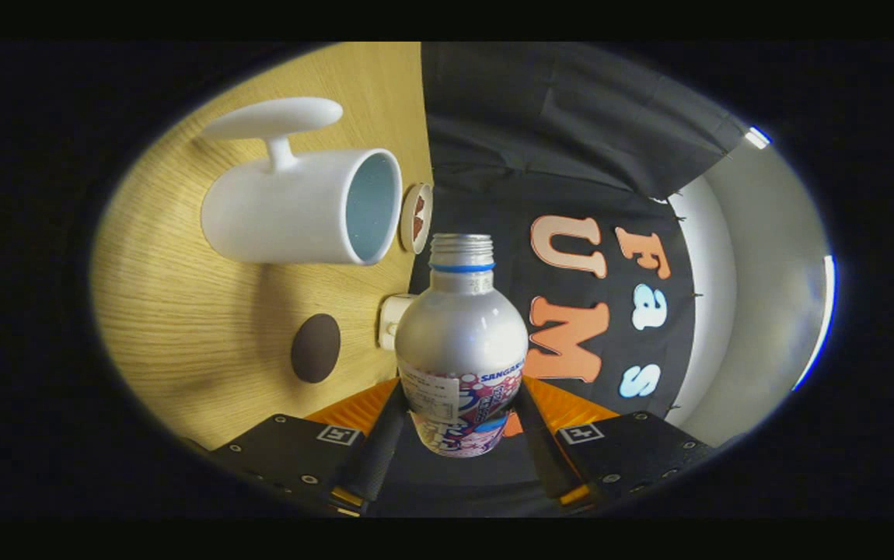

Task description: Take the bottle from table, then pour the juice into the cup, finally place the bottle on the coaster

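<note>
Bottle: a silver bottle [461, 334] with its cap off, threaded neck bare, a blue ring under the threads — it sits between the fingers, tipped on its side relative to the counter, mouth pointing along the counter edge.
Bottle, hidden parts: the base is cut off low between the fingers; whether any juice is inside cannot be told through the metal.
Fingers: the gripper [459, 424] is clenched on the bottle — one finger presses each flank of the printed label, closed to the bottle's width.
Cup: a white cup [303, 206] with a broad flat handle stands on the counter just beyond the bottle's mouth, its pale inside facing the mouth; no liquid can be made out in it.
Coaster: a dark round coaster [316, 348] lies on the counter beside the bottle's shoulder, apart from the cup.
Small items: a round disc [417, 218] stands by the cup's rim; a white object [391, 319] is partly hidden behind the bottle — neither is clear enough to name.
Counter: light wood-grain counter [183, 311].
</note>
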